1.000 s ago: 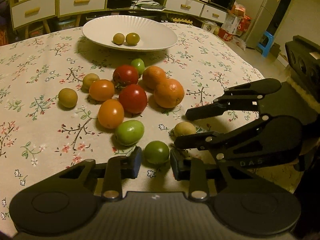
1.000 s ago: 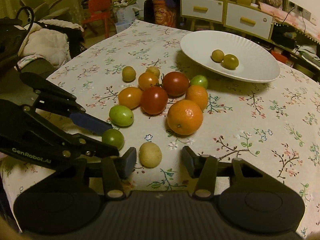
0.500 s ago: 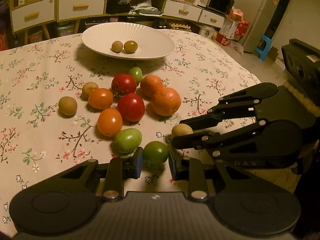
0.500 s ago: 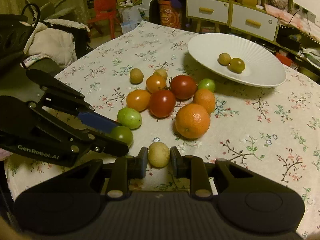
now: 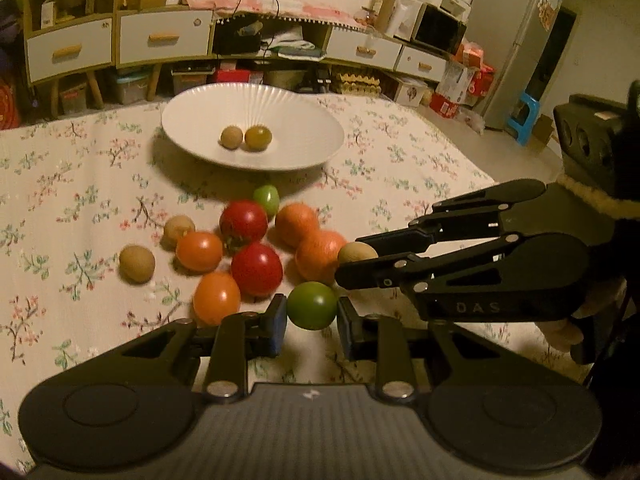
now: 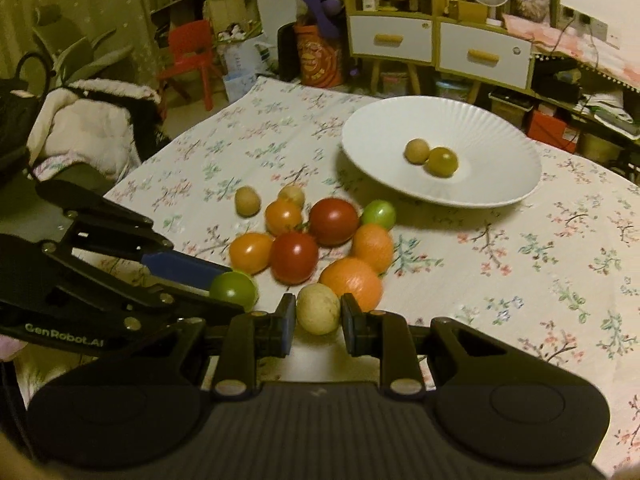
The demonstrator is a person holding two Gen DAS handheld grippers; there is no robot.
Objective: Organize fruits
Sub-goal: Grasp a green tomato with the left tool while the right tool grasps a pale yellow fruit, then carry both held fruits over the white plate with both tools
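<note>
My left gripper (image 5: pixel 312 312) is shut on a green tomato (image 5: pixel 312 306), held a little above the floral tablecloth. My right gripper (image 6: pixel 318 314) is shut on a pale tan round fruit (image 6: pixel 318 314), also lifted; in the left wrist view that fruit (image 5: pixel 356 252) shows at the tips of the right gripper (image 5: pixel 352 264). The left gripper (image 6: pixel 224 284) with its green tomato (image 6: pixel 234 290) shows at the left of the right wrist view. A white plate (image 5: pixel 304 120) (image 6: pixel 500 128) further back holds two small fruits. A cluster of red, orange and green fruits (image 5: pixel 256 268) (image 6: pixel 294 258) lies between.
The round table (image 6: pixel 520 280) drops off at left and right edges. Two small tan fruits (image 5: pixel 137 264) lie left of the cluster. Cabinets with drawers (image 5: pixel 164 36) stand behind the table; a red chair (image 6: pixel 188 56) and a padded seat (image 6: pixel 88 120) stand beside it.
The right gripper's jaws went from open around the tan fruit to shut on it. Both grippers rose with their fruits, and the view now reaches further over the table.
</note>
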